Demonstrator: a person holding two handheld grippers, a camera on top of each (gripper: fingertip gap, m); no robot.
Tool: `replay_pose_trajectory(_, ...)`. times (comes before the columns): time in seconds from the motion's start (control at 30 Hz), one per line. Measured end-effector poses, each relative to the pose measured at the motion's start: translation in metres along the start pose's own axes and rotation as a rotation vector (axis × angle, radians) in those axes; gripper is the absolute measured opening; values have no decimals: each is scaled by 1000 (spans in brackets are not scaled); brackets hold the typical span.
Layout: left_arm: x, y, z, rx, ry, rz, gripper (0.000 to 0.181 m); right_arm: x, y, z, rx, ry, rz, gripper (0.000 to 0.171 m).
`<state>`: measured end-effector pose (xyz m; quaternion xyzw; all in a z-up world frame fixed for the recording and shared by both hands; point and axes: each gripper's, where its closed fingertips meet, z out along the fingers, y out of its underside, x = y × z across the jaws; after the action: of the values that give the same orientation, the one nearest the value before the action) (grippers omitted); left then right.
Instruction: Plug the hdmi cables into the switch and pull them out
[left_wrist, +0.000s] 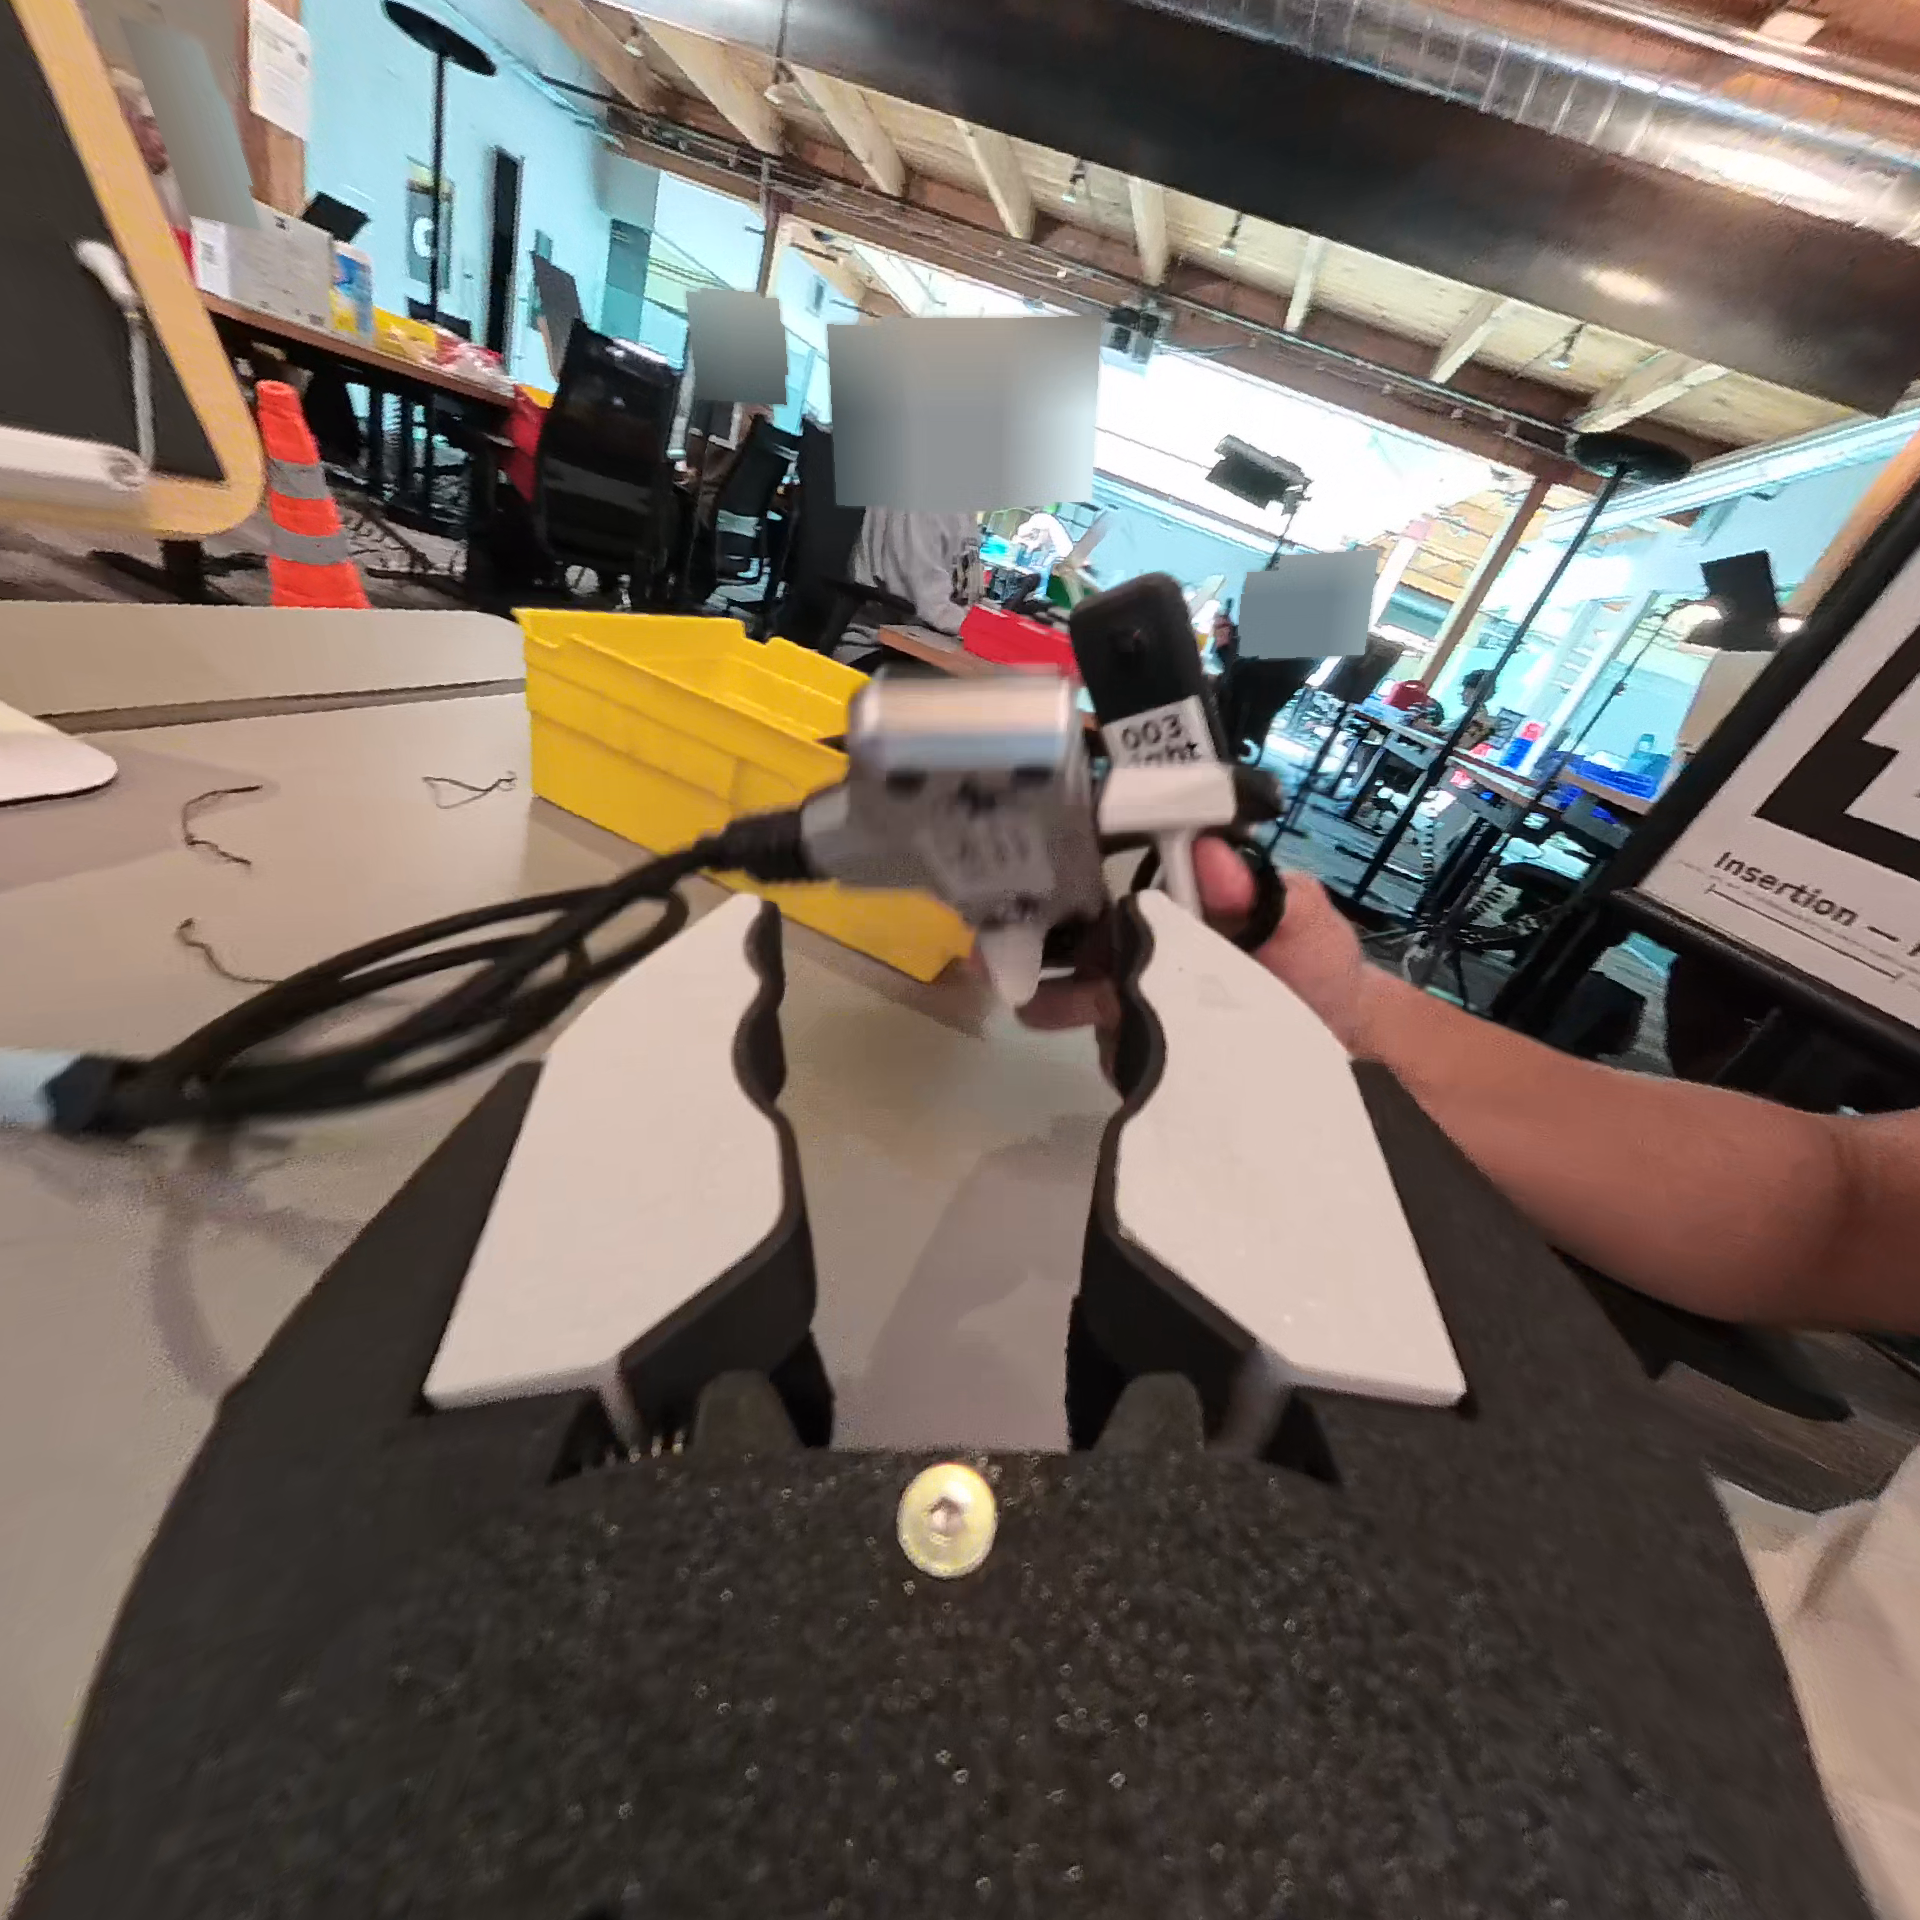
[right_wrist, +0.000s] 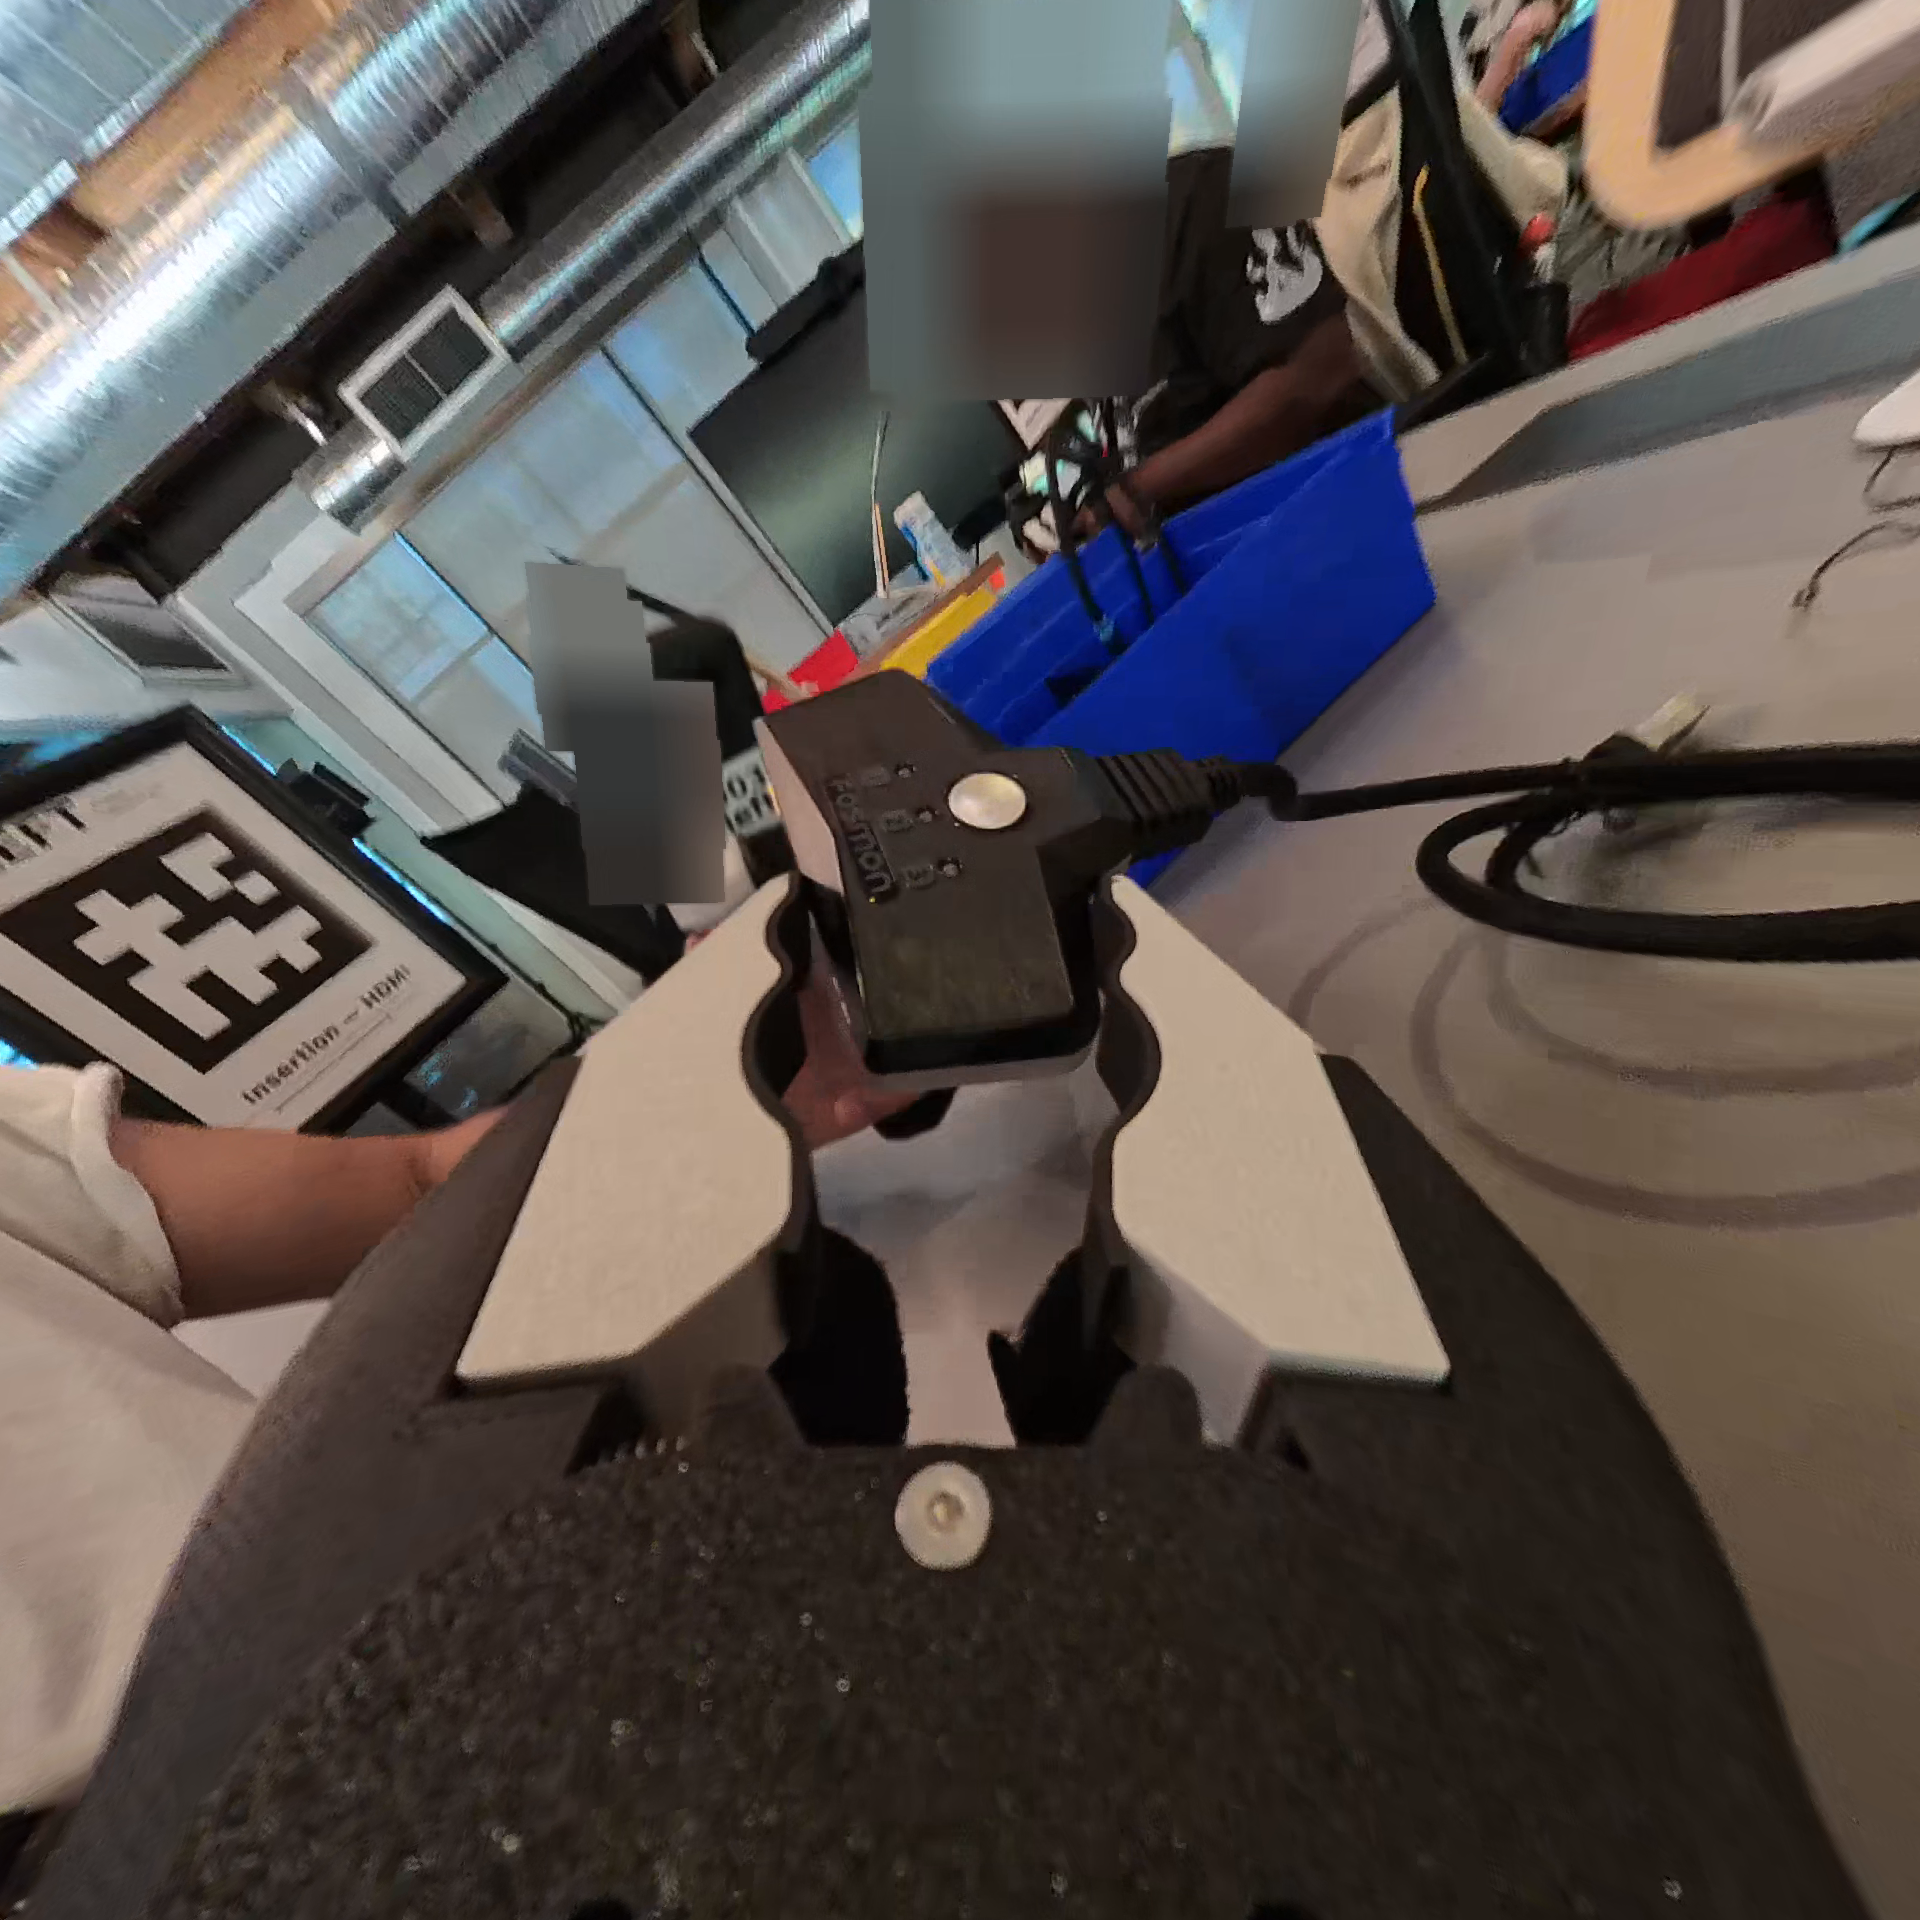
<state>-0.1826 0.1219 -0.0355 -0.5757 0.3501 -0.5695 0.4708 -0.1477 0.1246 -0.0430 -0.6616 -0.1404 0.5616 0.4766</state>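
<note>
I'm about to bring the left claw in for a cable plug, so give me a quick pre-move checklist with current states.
1. Right claw shut on the HDMI switch: ok.
2. Switch lifted off the grey table: ok.
3. Left claw open with nothing in it: ok.
4. Black cable running from the switch's side; attached or plugged: cannot tell.
5. Loose plug lying on the table beside the cable coil: ok.
6. Free port facing the left claw: cannot tell, blurred.
</note>
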Motion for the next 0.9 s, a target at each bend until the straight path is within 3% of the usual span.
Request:
replay_pose_trajectory(0.27, -5, 41, -35, -155, -133, -12, 50, -10, -107, -16, 41, 33, -3, 53)
replay_pose_trajectory(0.6, -17, 40, -51, -162, -152, -50, 44, -32, -275, -74, 180, 78, -43, 53)
replay_pose_trajectory(0.73, -19, 41, -49, -168, -145, -73, 43, -17, -304, -106, 173, 235, -74, 53)
replay_pose_trajectory(0.9, -14, 48, -39, -201, -117, -74, 43, 34, -299, -138, 175, 436, -3, 53)
